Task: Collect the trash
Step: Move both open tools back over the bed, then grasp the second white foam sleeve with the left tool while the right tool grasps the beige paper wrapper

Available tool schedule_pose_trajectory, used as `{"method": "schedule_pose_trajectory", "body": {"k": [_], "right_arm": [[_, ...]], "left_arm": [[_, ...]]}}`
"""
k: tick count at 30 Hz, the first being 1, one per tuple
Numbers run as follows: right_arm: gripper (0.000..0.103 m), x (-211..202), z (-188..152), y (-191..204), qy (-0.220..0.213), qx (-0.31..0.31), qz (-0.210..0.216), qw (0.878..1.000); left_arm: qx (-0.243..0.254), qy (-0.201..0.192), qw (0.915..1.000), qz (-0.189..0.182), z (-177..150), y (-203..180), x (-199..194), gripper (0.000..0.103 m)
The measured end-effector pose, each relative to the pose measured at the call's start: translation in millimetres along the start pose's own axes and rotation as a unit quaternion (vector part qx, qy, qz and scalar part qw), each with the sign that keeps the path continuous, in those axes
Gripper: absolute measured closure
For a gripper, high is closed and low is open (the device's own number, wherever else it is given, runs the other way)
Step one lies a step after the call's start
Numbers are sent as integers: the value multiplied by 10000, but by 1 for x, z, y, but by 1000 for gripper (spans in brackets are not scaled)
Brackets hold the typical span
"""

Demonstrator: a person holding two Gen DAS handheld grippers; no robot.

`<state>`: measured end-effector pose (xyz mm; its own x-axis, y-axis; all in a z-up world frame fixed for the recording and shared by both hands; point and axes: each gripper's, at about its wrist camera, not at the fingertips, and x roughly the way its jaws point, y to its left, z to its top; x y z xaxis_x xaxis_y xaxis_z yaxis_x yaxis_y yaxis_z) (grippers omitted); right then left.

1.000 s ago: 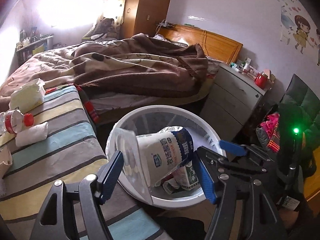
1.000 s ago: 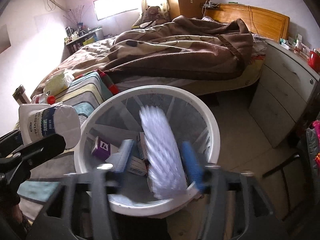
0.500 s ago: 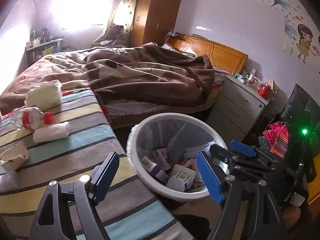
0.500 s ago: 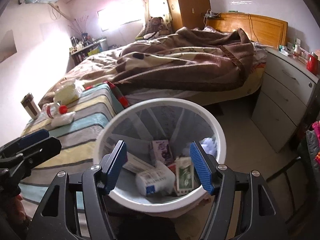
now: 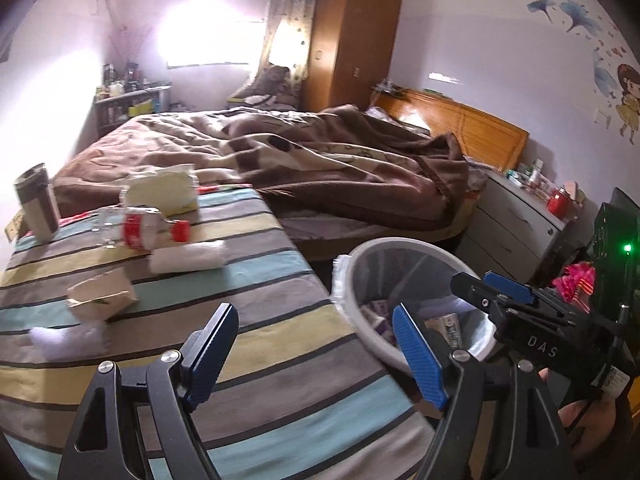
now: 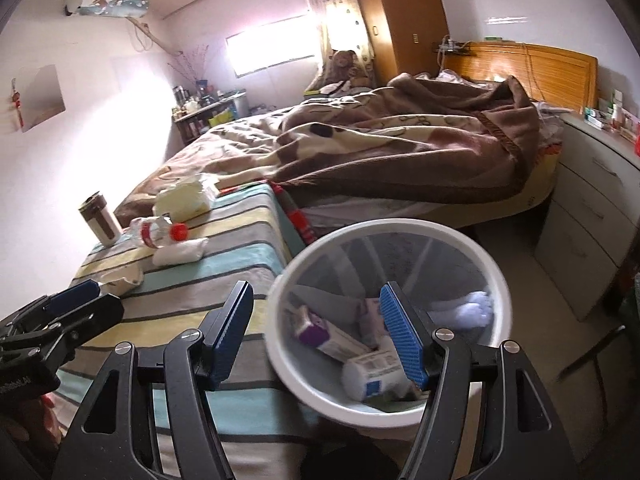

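A white trash bin point(image 6: 496, 276) stands beside the striped bench point(image 5: 280, 360) and holds cartons and a white cup point(image 6: 372, 372); its rim also shows in the left wrist view point(image 5: 404, 245). On the bench lie a clear bottle with a red cap point(image 5: 140, 230), a white tissue roll point(image 5: 188, 260), a crumpled paper carton point(image 5: 102, 294), a white wad point(image 5: 64, 340) and a yellowish pack point(image 5: 160, 192). My left gripper point(image 5: 316, 348) is open and empty over the bench edge. My right gripper point(image 6: 320, 332) is open and empty at the bin's near rim.
A brown cup point(image 5: 36, 200) stands at the bench's far left corner. A bed with a brown blanket point(image 5: 320, 160) lies behind the bench. A grey drawer unit point(image 5: 516, 216) stands right of the bin, with a chair and pink cloth point(image 5: 576, 284) at far right.
Both grippers let their items fall into the bin: the left a white and blue cup, the right a white object. Both have since swung left toward the bench, open and empty.
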<state>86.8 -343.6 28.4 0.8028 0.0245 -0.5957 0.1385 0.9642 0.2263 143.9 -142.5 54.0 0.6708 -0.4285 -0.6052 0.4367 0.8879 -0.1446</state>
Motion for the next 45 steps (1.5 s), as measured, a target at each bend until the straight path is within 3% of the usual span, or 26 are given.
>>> {"method": "schedule_pose_trajectory", "body": {"k": [17, 24, 29, 37, 39, 45], "right_arm": [[36, 36, -2, 70, 270, -472, 676, 9962], [36, 62, -1, 108, 503, -675, 991, 9915], [36, 80, -5, 133, 724, -874, 1175, 9866], [36, 109, -8, 170, 1045, -1109, 1397, 9784], [36, 115, -8, 177, 1106, -1141, 1470, 9763], [36, 129, -4, 196, 1115, -1327, 1679, 9705]], "left_arm": [[-501, 127, 9954, 807, -18, 94, -14, 24], [-1118, 259, 9843, 1341, -33, 167, -22, 24], [-1690, 426, 9740, 1449, -46, 212, -22, 24], [-2396, 671, 9611, 1202, -62, 255, -5, 24], [-2710, 637, 9560, 930, -64, 264, -3, 24], [-3030, 511, 9487, 744, -56, 281, 7, 24]]}}
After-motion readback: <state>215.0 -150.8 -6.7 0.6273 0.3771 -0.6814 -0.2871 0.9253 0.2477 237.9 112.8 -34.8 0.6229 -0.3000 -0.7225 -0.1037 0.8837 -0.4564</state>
